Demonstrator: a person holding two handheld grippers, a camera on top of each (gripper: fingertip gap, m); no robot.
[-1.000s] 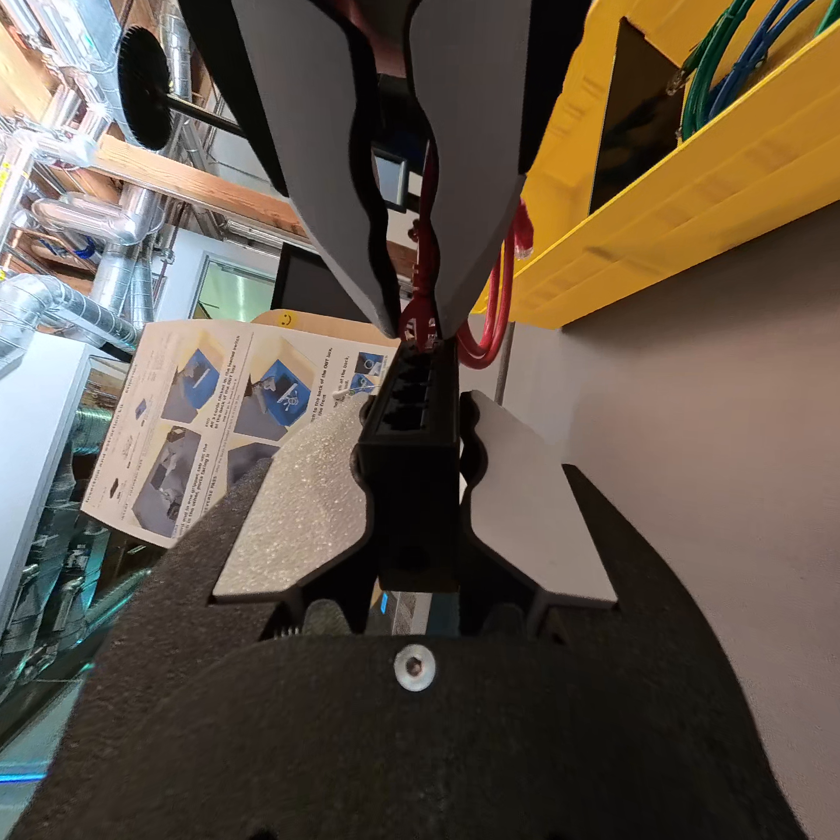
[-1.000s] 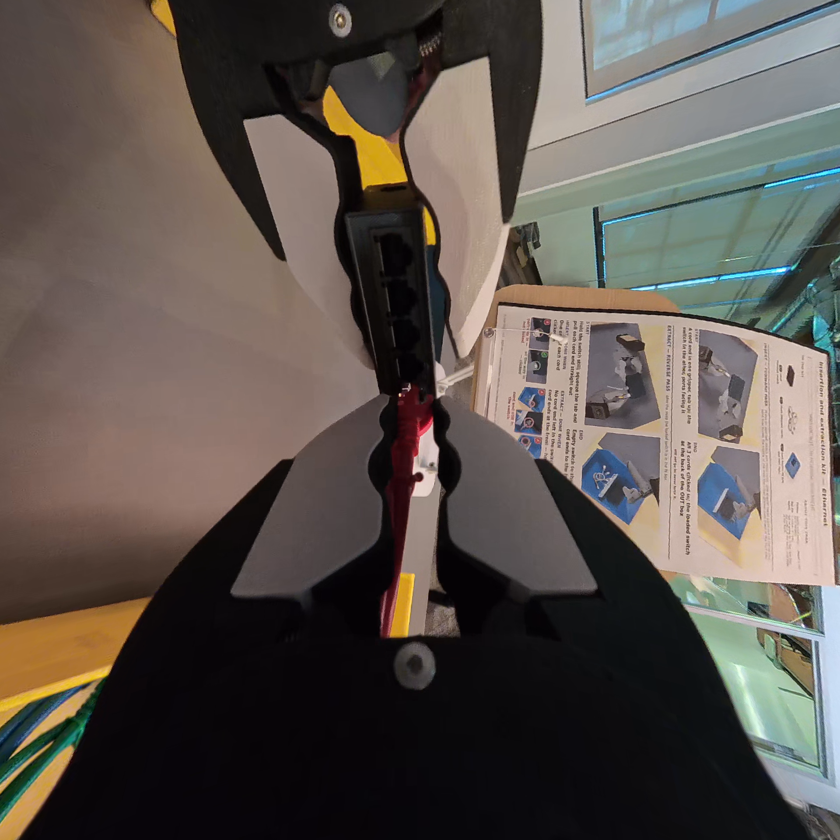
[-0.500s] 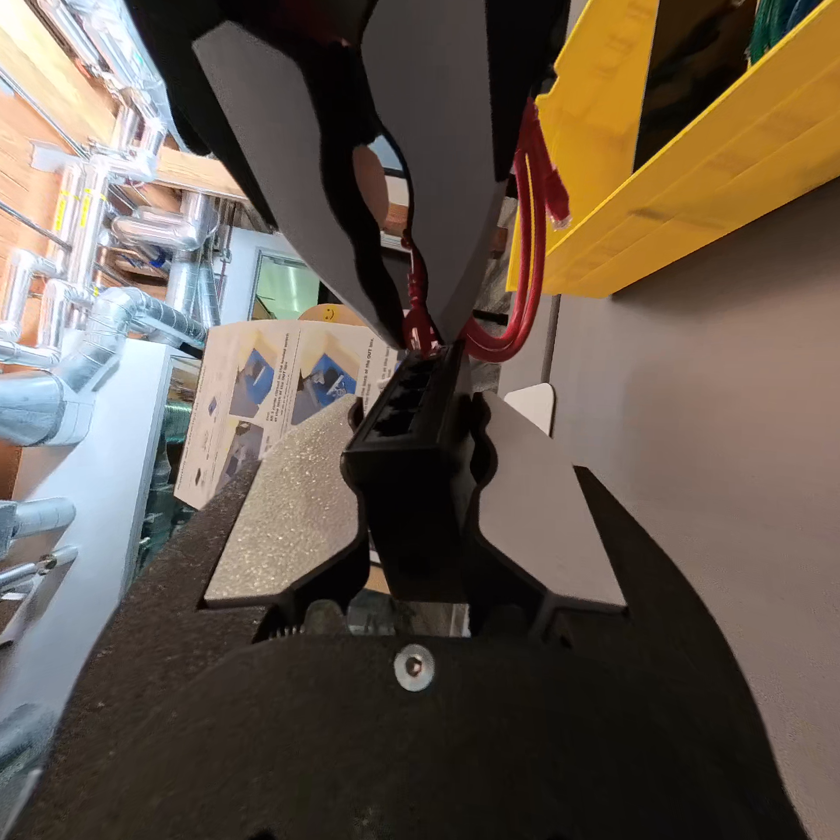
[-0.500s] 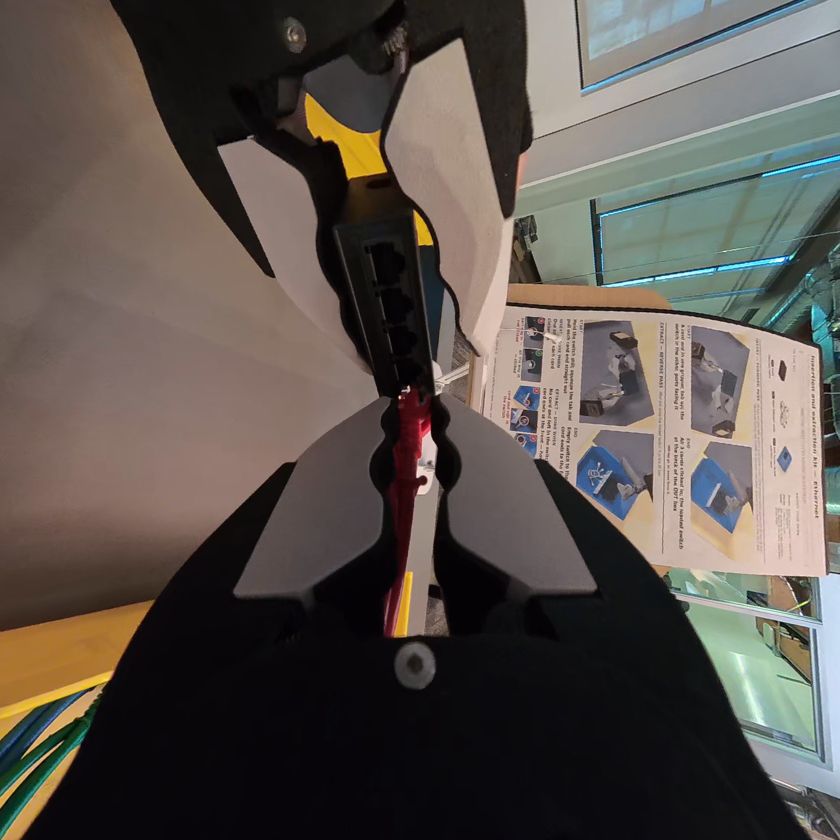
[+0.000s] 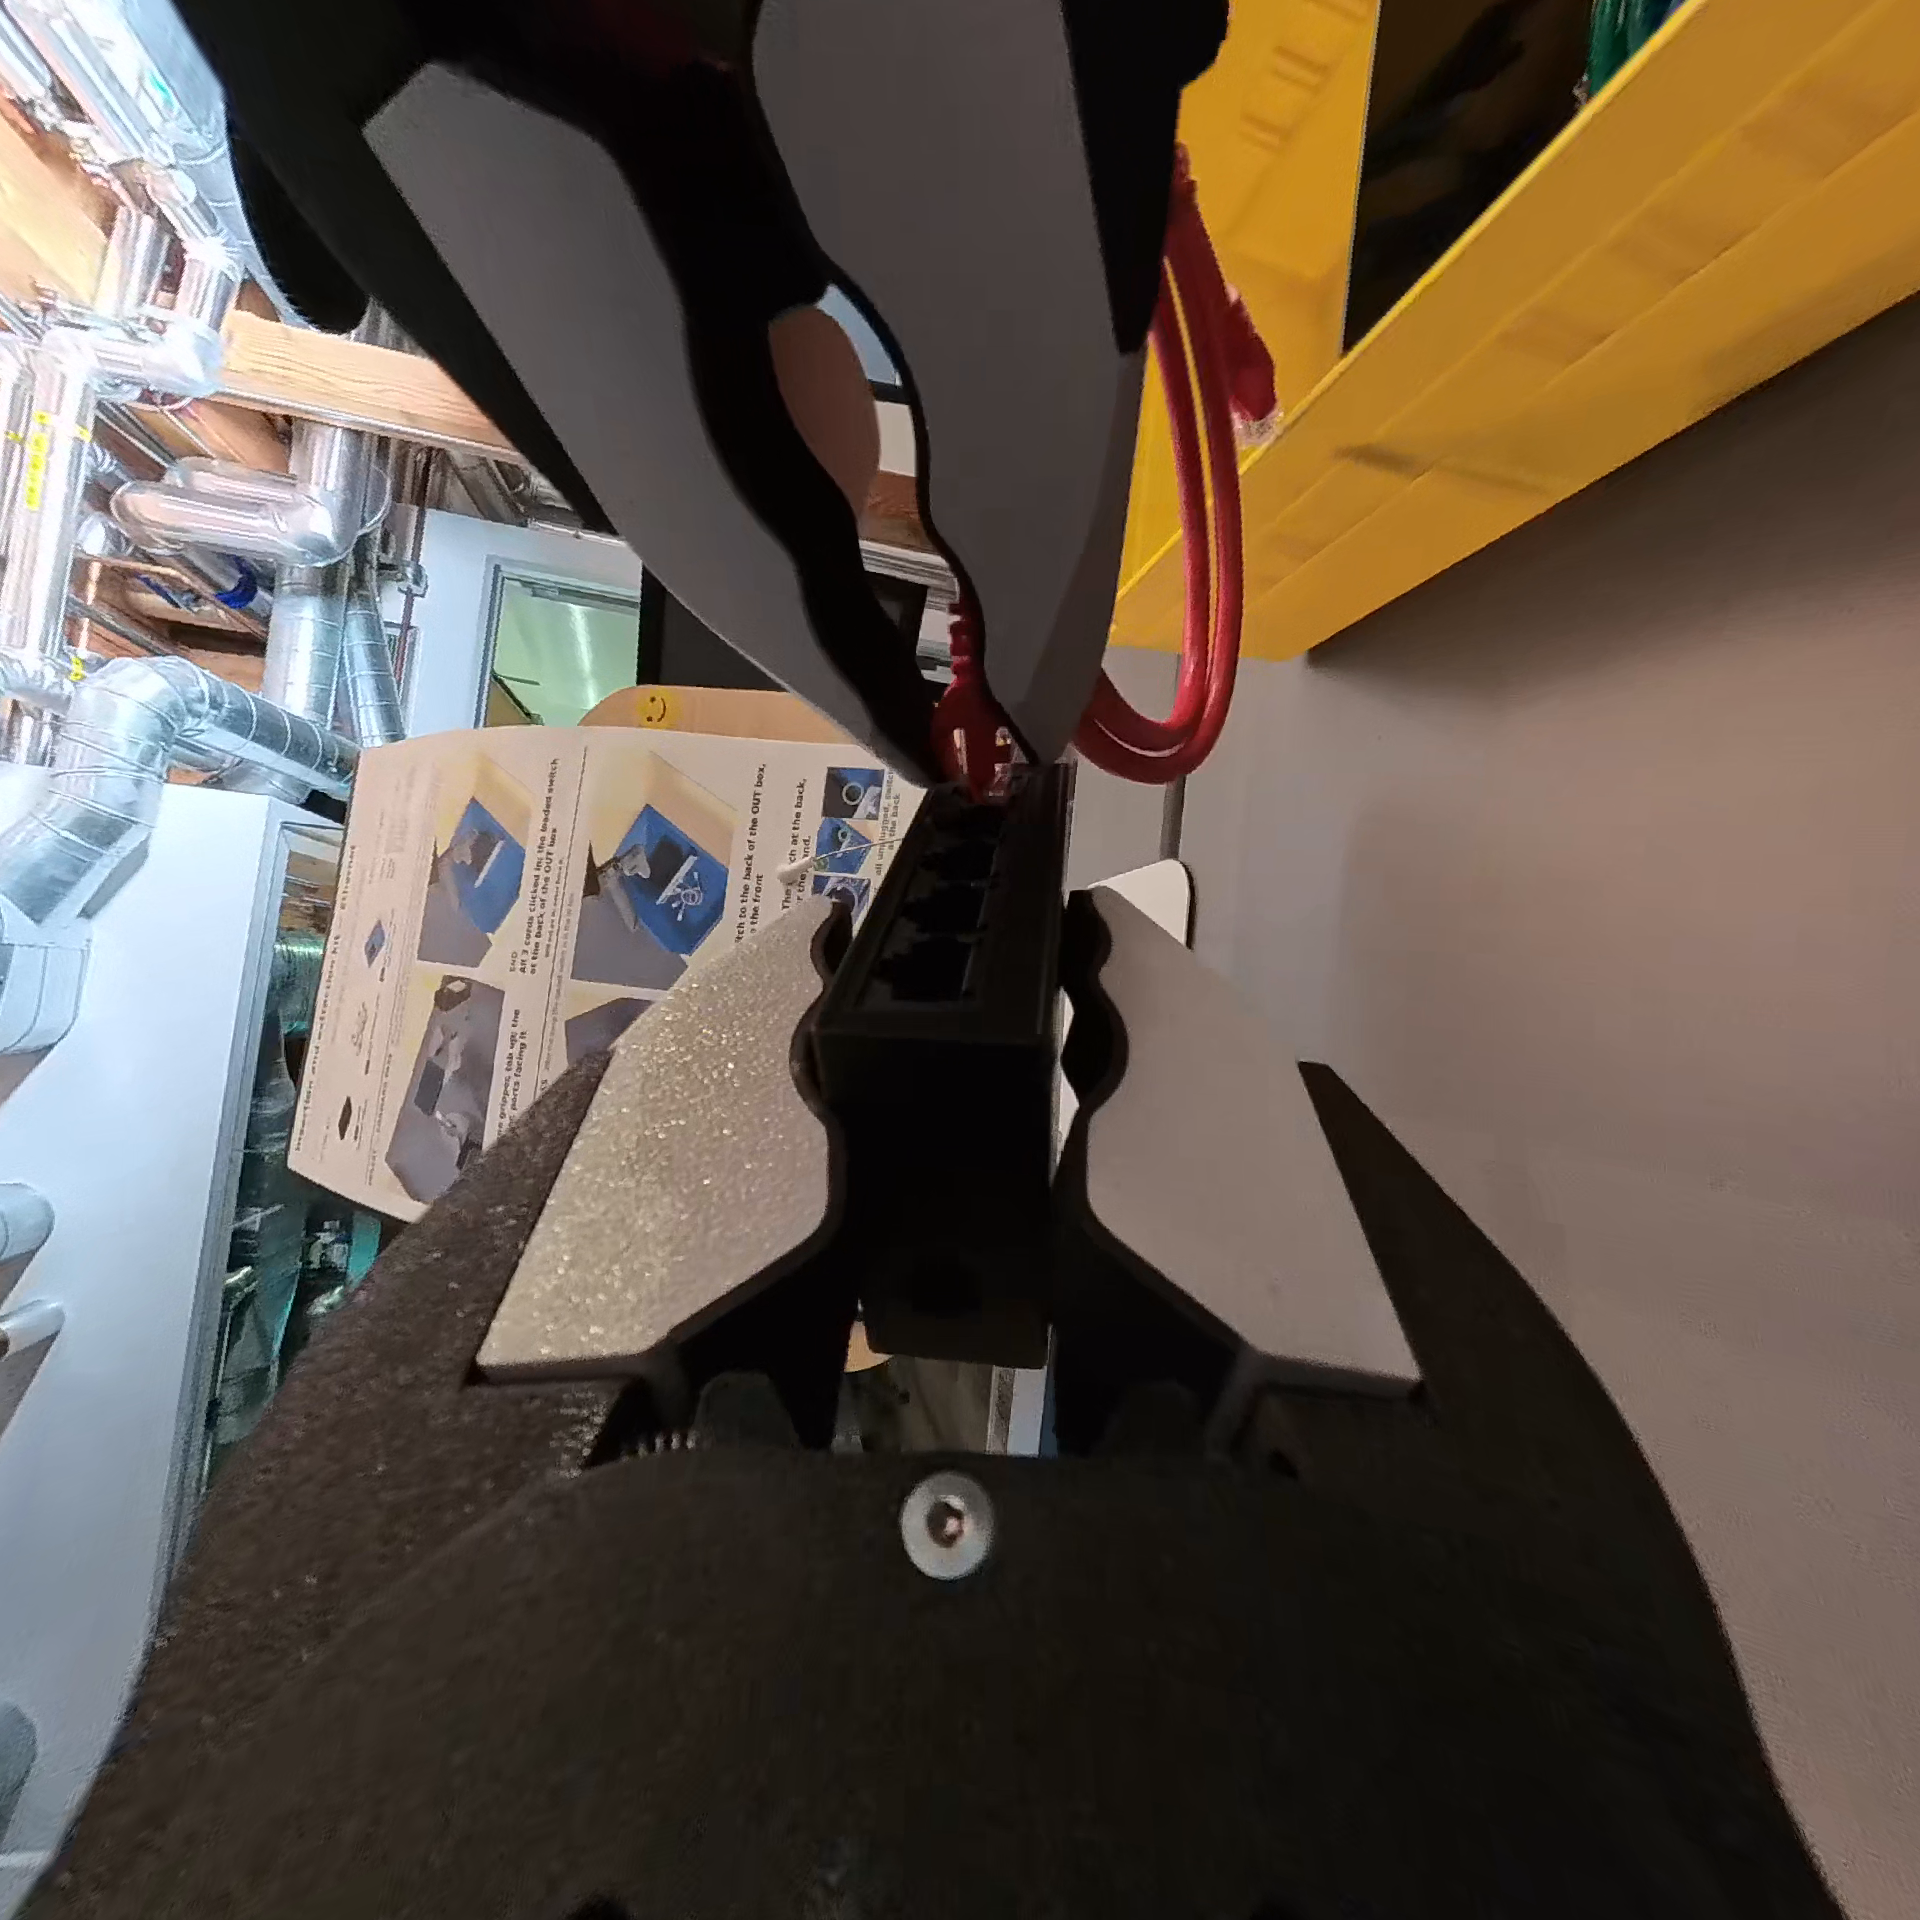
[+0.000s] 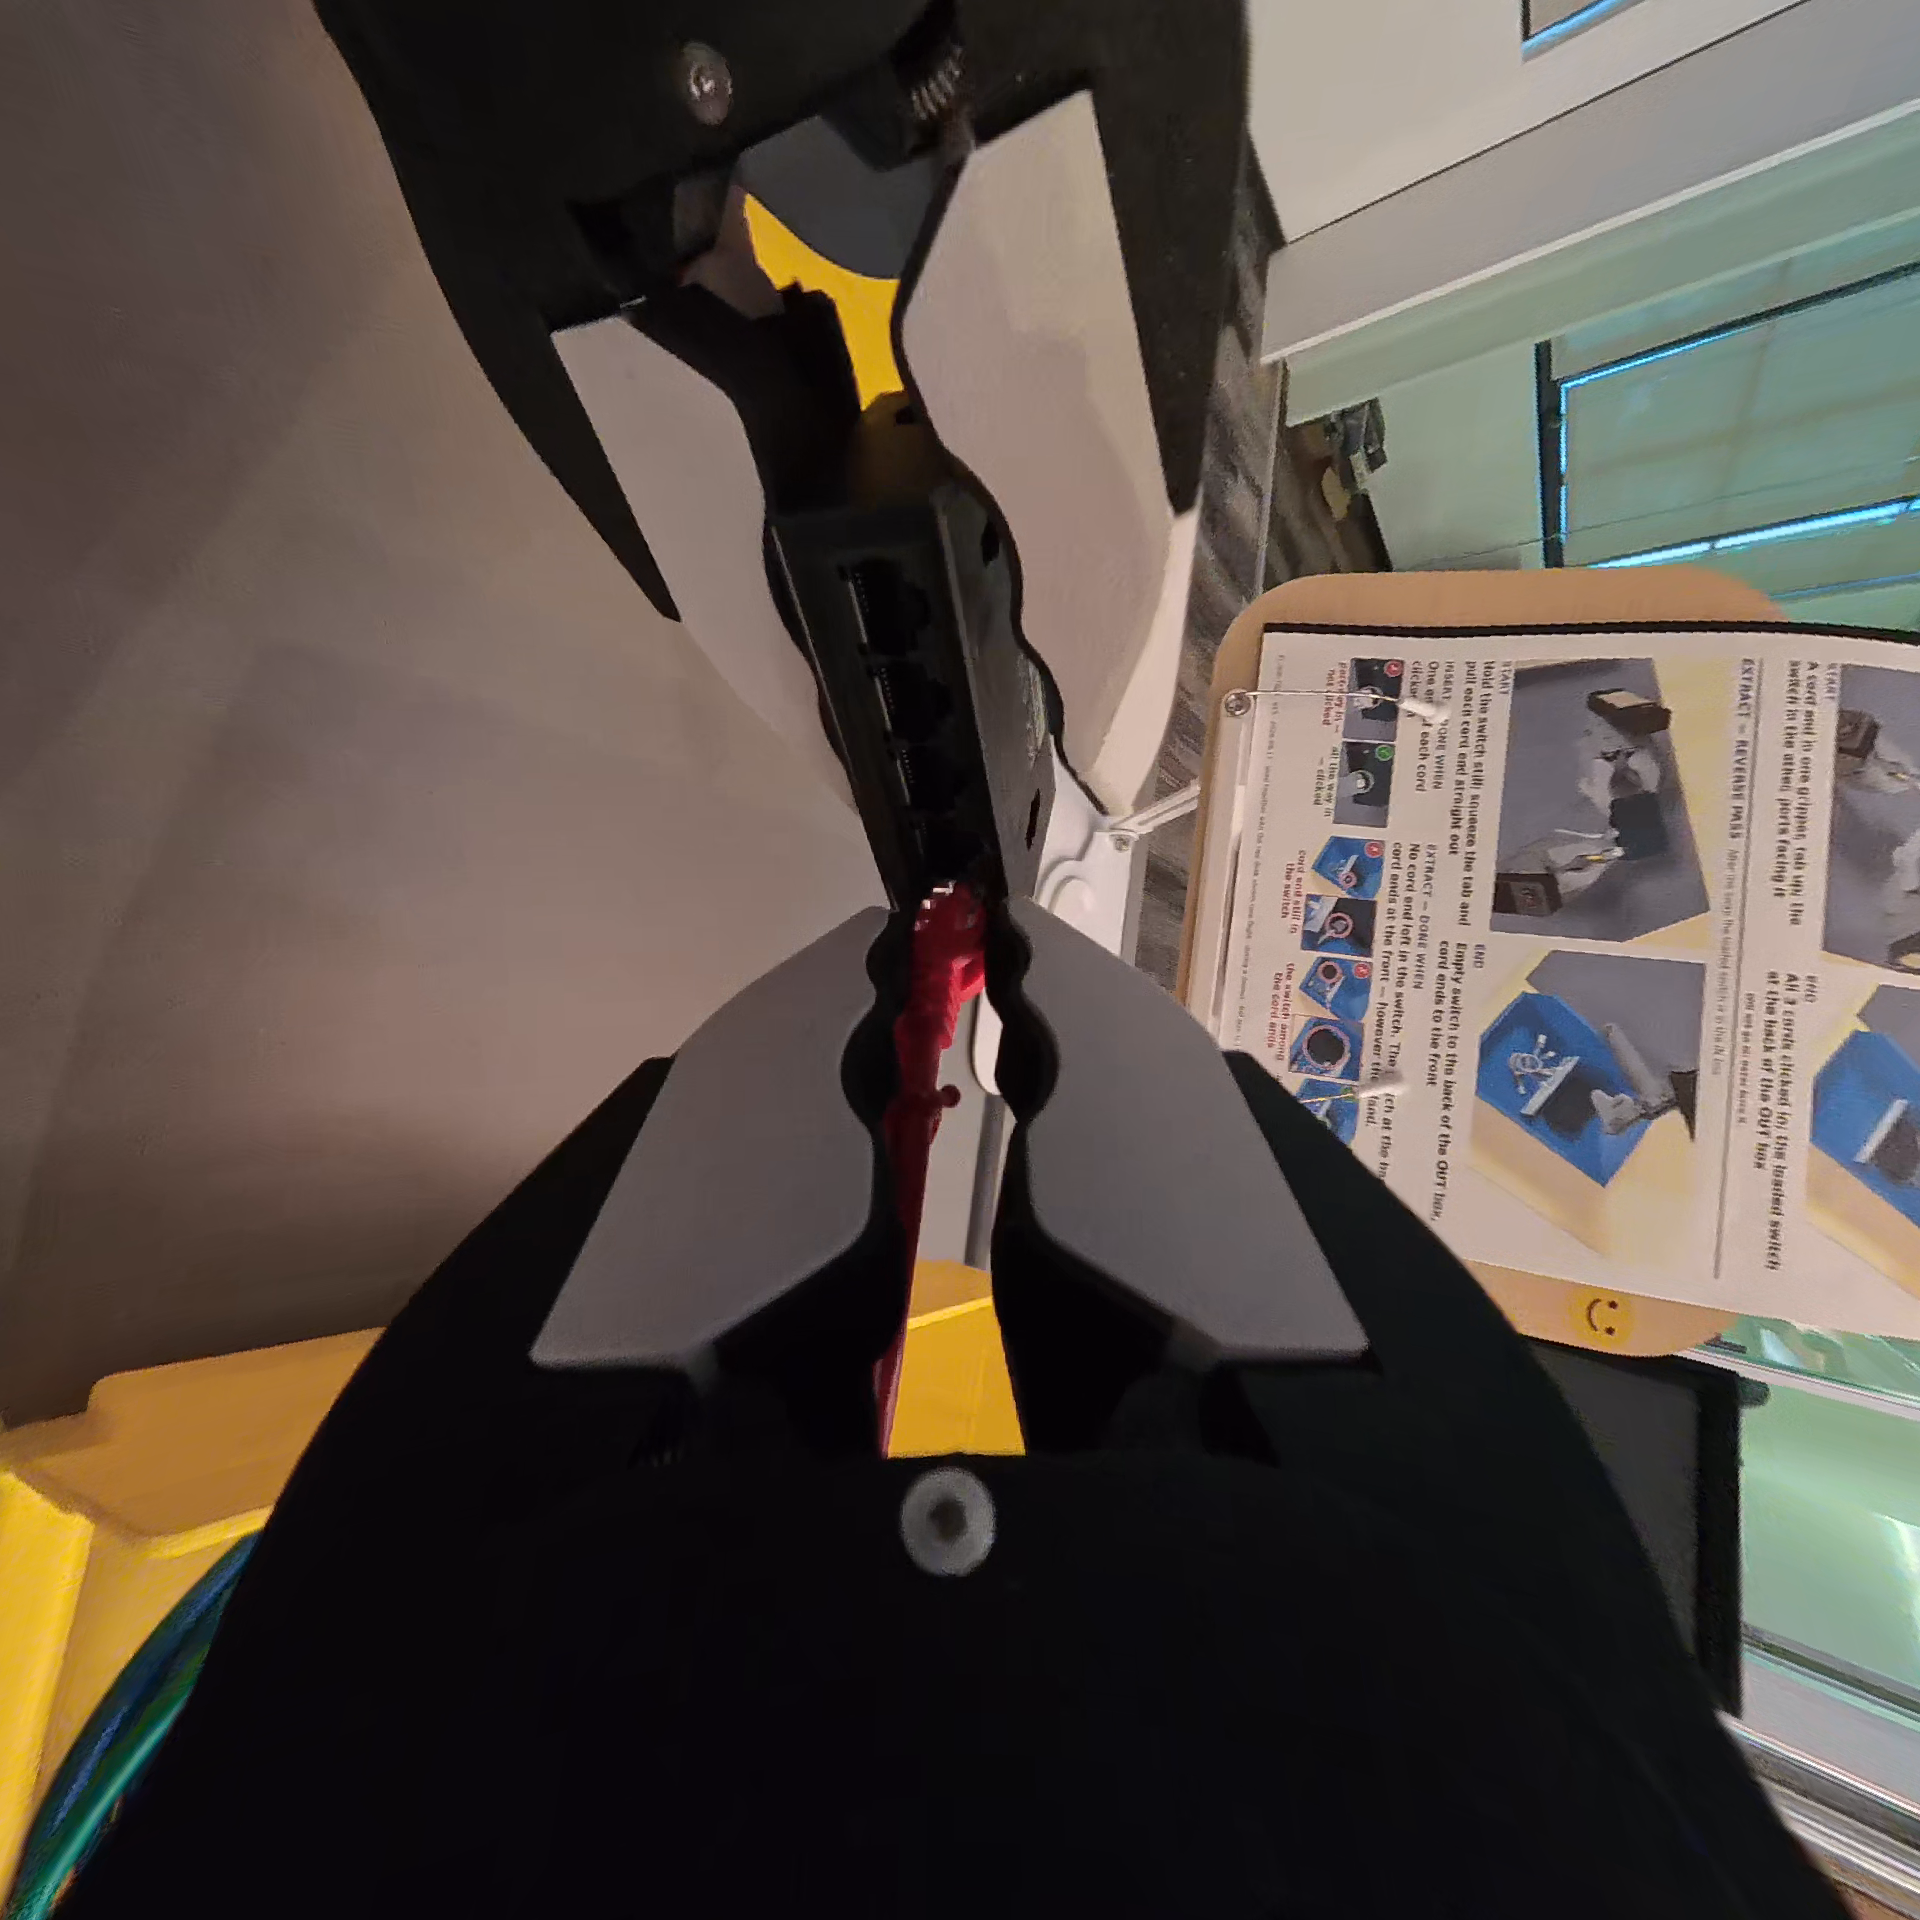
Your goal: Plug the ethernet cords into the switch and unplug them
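Note:
My left gripper (image 5: pixel 951 925) is shut on the black switch (image 5: pixel 951 1049), held in the air with its row of ports facing up and away. My right gripper (image 6: pixel 940 925) is shut on the red ethernet cord (image 6: pixel 920 1049) just behind its plug. The plug (image 5: pixel 977 743) sits at the port at the far end of the switch (image 6: pixel 914 717); how deep it is in the port is hidden. The rest of the red cord (image 5: pixel 1195 582) hangs in a loop behind the right gripper (image 5: pixel 977 769), with its free plug beside the yellow bin.
A yellow bin (image 5: pixel 1538 312) with green and blue cords stands on the grey table (image 5: pixel 1610 1039); it also shows in the right wrist view (image 6: pixel 135 1455). A printed instruction sheet on a wooden board (image 6: pixel 1621 966) stands behind (image 5: pixel 540 935). Pipes and windows lie beyond. Left and right tips are no more than a few centimetres apart.
Both grippers have tilted together while keeping their grips. The red plug stays at the end port of the switch. The yellow bin has shifted in both views.

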